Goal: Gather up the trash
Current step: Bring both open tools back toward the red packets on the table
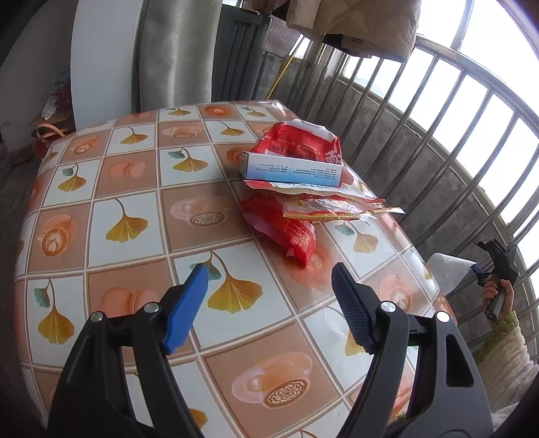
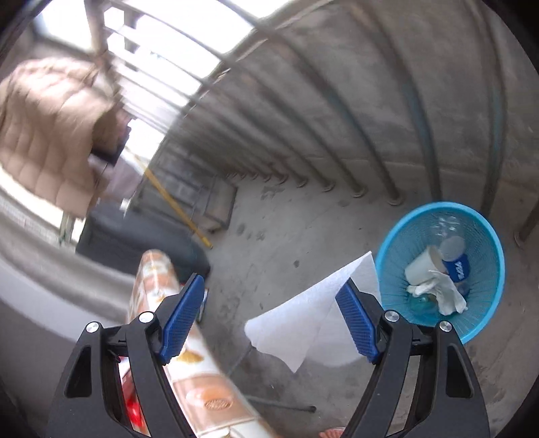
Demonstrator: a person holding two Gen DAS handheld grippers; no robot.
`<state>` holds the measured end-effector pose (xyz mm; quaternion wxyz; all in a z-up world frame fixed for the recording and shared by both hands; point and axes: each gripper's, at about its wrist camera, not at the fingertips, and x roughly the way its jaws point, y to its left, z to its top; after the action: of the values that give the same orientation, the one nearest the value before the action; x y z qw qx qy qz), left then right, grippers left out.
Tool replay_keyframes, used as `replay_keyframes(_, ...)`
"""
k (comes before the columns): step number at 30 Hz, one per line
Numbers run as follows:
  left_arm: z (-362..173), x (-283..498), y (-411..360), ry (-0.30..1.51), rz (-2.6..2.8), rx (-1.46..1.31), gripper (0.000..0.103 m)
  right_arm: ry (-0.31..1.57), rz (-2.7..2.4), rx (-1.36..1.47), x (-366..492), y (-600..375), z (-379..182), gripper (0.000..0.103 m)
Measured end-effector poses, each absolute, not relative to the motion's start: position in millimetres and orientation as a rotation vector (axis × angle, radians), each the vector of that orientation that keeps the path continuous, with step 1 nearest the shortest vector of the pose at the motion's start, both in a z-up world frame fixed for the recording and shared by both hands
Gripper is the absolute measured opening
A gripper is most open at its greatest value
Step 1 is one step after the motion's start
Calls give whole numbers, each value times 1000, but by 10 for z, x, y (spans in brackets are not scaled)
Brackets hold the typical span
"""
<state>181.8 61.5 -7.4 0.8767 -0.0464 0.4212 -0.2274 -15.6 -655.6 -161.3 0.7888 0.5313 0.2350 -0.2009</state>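
Note:
A heap of trash lies at the far right of the table (image 1: 134, 188): a crumpled red wrapper (image 1: 286, 229), a white and blue box (image 1: 293, 170), a red and white bag (image 1: 299, 141) and a clear wrapper (image 1: 340, 210). My left gripper (image 1: 269, 273) hovers open over the tablecloth just short of the red wrapper, with nothing between its fingers. My right gripper (image 2: 273, 281) stands open above the floor beside the table's edge. A white tissue sheet (image 2: 303, 316) hangs in the air at its right fingertip; I cannot tell if it touches. The blue bin (image 2: 488, 236) stands below right.
The bin holds a paper cup (image 2: 422, 268), a blue cup (image 2: 456, 261) and crumpled tissue (image 2: 441, 291). A metal railing (image 1: 421, 111) on a concrete wall runs past the table's right side. A quilted cloth (image 1: 363, 23) hangs over the railing. A hand (image 1: 495, 293) grips the right tool.

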Motion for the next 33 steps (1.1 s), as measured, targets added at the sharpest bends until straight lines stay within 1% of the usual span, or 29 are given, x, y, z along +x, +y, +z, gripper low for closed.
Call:
replay_keyframes(4, -63, 1823, 558, 888, -458, -74, 71, 471, -514, 1317, -406, -6899, -2143, 77)
replay_keyframes(8, -26, 1833, 461, 896, -449, -50, 71, 510, -573, 1410, -513, -7016, -2657, 77)
replay_keyframes(10, 2, 1828, 400, 895, -443, -34, 71, 520, -585, 1450, -543, -7077, -2824, 77)
replay_keyframes(13, 35, 1834, 321, 891, -442, -20, 71, 521, -564, 1463, -495, -7137, -2907, 77)
replay_keyframes(19, 31, 1855, 191, 893, -450, -4, 71, 482, -501, 1366, -265, -7360, -2577, 77)
replay_keyframes(23, 15, 1842, 146, 896, -455, 9, 71, 499, -488, 1335, -180, -7429, -2532, 77)
replay_keyframes(26, 4, 1843, 162, 900, -450, 8, 71, 566, -518, 1379, -202, -7372, -2784, 77)
replay_keyframes(30, 0, 1848, 192, 903, -443, 16, 71, 641, -577, 1539, -416, -7175, -3408, 77)
replay_keyframes(33, 17, 1858, 216, 900, -442, 17, 71, 726, -638, 1589, -556, -7013, -3720, 77)
